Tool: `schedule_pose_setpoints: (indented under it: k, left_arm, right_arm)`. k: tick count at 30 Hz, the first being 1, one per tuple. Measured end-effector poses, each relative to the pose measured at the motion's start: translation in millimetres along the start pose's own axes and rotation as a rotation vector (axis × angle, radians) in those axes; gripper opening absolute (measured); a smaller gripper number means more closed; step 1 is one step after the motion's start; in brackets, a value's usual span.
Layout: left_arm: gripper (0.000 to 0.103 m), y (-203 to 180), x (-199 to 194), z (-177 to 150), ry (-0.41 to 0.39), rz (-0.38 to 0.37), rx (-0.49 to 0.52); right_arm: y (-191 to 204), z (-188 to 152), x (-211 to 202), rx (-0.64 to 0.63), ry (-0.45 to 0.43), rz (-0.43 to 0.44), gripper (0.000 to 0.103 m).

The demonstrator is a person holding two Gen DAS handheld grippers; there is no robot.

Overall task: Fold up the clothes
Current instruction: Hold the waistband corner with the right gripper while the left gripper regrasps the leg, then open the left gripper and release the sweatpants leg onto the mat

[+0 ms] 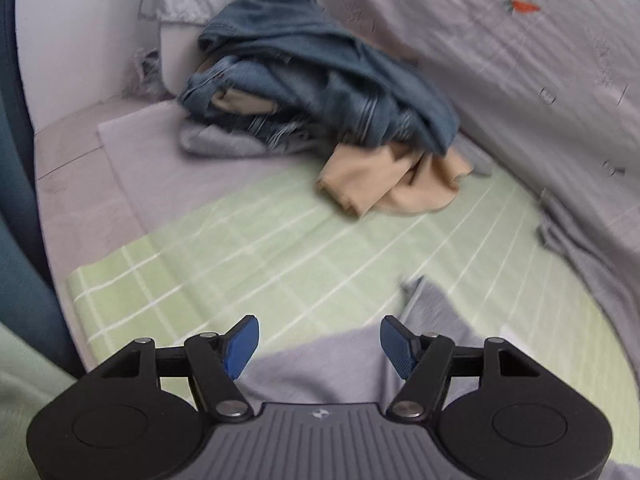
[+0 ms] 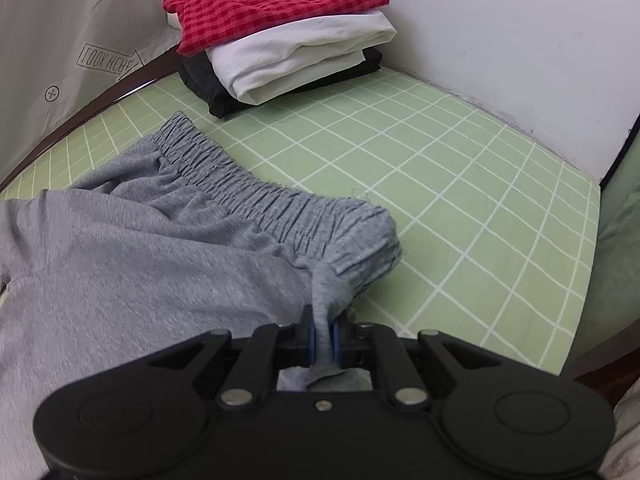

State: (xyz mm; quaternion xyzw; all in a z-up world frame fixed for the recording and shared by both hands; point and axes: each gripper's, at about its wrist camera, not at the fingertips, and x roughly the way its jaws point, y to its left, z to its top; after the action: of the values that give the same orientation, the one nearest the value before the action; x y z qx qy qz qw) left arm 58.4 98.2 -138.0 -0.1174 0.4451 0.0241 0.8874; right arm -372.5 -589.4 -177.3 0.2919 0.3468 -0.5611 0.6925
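Grey shorts with a gathered elastic waistband lie on the green checked sheet. My right gripper is shut on a pinch of the grey fabric at the near end of the waistband. In the left wrist view my left gripper is open, its blue pads hovering above a grey cloth edge of the same colour. Nothing sits between its fingers. A heap of unfolded clothes, dark blue, denim and tan, lies further back on the bed.
A folded stack of red checked, white and black garments sits at the far corner by the white wall. A pale quilt with a carrot print rises on the right of the left view. A teal sleeve borders the left edge.
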Motion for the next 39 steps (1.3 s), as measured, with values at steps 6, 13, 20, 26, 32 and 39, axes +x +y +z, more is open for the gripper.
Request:
schedule_pose_setpoints:
  k: [6, 13, 20, 26, 32, 39]
  left_arm:
    - [0.066, 11, 11, -13, 0.045, 0.060, -0.041]
    - [0.010, 19, 20, -23, 0.069, 0.118, -0.087]
    - [0.002, 32, 3, -7, -0.026, 0.154, -0.116]
    - [0.004, 47, 8, 5, 0.040, 0.280, -0.083]
    - [0.015, 18, 4, -3, 0.016, 0.085, 0.038]
    - [0.015, -37, 25, -18, 0.056, -0.079, 0.223]
  right_arm:
    - [7, -1, 2, -0.022, 0.014, -0.009, 0.009]
    - [10, 0, 2, -0.021, 0.016, -0.012, 0.009]
    - [10, 0, 3, -0.012, 0.012, -0.014, 0.009]
    - [10, -1, 4, -0.014, 0.011, -0.014, 0.009]
    - [10, 0, 4, -0.019, 0.013, -0.014, 0.009]
    - [11, -1, 3, -0.012, 0.015, -0.011, 0.009]
